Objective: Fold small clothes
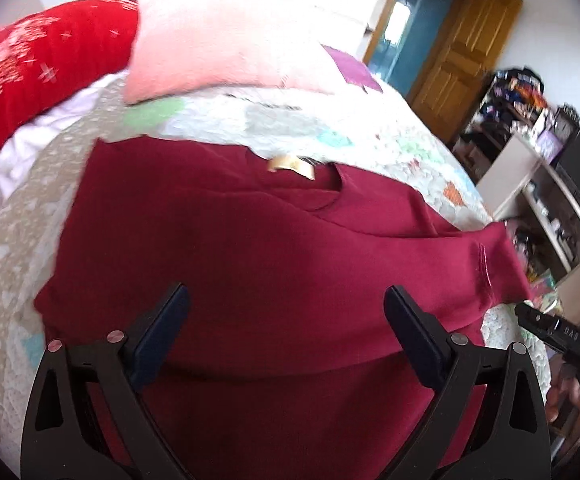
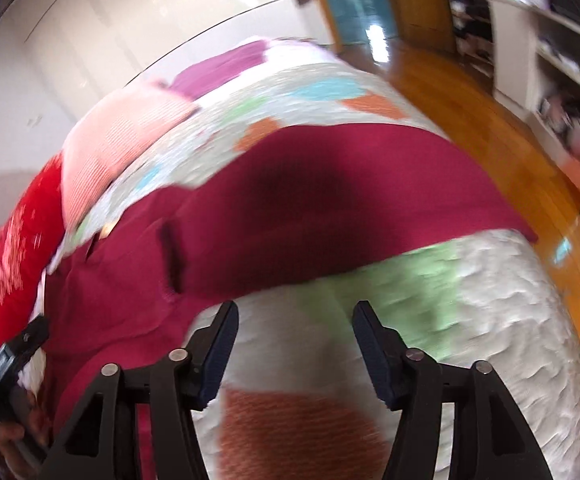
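Note:
A dark red T-shirt (image 1: 250, 240) lies spread on the quilted bed, collar and tan neck label (image 1: 291, 166) at the far side. Its left side looks folded in. One sleeve (image 1: 493, 264) reaches to the right. My left gripper (image 1: 286, 300) is open and empty, held over the shirt's body. In the right wrist view the same shirt (image 2: 309, 216) lies ahead, its sleeve stretched toward the bed's edge. My right gripper (image 2: 295, 316) is open and empty over the quilt, just short of the sleeve's near edge. It also shows in the left wrist view (image 1: 545, 328) at the right.
The patchwork quilt (image 2: 489, 300) covers the bed. A pink pillow (image 1: 218, 44) and a red patterned cushion (image 1: 30, 64) lie at the far side. The bed's right edge drops to a wooden floor (image 2: 469, 120). Shelves (image 1: 549, 184) and a wooden door (image 1: 461, 56) stand beyond.

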A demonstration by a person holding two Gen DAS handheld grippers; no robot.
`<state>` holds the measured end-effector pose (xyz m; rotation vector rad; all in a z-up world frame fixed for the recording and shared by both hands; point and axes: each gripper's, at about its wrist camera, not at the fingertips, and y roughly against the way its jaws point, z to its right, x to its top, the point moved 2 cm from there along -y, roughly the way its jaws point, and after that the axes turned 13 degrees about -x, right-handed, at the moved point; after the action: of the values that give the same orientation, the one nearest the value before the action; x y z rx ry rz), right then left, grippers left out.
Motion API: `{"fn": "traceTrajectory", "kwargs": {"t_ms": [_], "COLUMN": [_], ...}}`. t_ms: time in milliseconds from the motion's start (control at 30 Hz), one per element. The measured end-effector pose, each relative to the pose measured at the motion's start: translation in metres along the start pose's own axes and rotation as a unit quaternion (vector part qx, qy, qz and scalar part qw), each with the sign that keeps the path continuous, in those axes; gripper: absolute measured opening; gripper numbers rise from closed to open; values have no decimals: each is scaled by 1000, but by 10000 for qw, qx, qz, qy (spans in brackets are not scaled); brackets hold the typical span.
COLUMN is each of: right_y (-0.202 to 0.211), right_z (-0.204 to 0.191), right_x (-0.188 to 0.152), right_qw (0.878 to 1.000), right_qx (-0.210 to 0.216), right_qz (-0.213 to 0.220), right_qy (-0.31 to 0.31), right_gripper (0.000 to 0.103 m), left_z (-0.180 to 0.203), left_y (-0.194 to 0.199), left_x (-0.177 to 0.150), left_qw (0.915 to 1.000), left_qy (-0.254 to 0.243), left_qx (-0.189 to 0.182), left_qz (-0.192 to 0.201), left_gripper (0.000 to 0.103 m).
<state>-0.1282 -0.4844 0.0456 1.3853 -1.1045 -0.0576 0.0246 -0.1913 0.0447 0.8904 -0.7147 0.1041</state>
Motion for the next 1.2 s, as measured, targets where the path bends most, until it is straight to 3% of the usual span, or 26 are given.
{"fn": "traceTrajectory", "kwargs": {"t_ms": [200,400,433,467,533,633,700,800,900,1000,1067,1200], "right_y": [-17,-37,-38,-38,-25,26,67,101,92,52,26,27], "right_z": [41,62,62,60,50,10,-42,-127,-216,-269,-277,-248], "right_x": [19,43,50,56,69,81,79,50,-12,-67,-85,-79], "right_qw": [9912,9718,9708,9724,9802,9855,9777,9552,9234,9045,9100,9264], "right_qx": [775,1218,1255,1223,1082,1074,1140,1523,1738,1382,1187,1548], "right_qz": [74,539,555,546,664,1219,1704,1913,1447,848,461,240], "right_qy": [-1070,-1946,-1966,-1912,-1521,-486,459,1666,3102,3944,3946,3423], "right_gripper": [59,59,57,49,31,29,29,29,29,29,40,47], "left_z": [5,5,3,0,-9,-29,-54,-86,-114,-131,-134,-134], "left_y": [-42,-44,-38,-30,-8,26,55,89,113,121,119,112], "left_x": [-2,-6,-4,-2,6,17,25,29,27,19,17,10], "left_qw": [9988,9983,9985,9987,9994,9997,9983,9936,9868,9851,9866,9895], "left_qy": [31,-149,-90,0,116,210,476,888,1240,1403,1366,1212], "left_qx": [147,257,158,70,-18,79,139,139,250,316,304,238], "left_qz": [-472,-493,-515,-496,-324,21,301,690,1012,943,835,744], "left_gripper": [98,98,98,98,98,98,98,98,98,98,98,98]}}
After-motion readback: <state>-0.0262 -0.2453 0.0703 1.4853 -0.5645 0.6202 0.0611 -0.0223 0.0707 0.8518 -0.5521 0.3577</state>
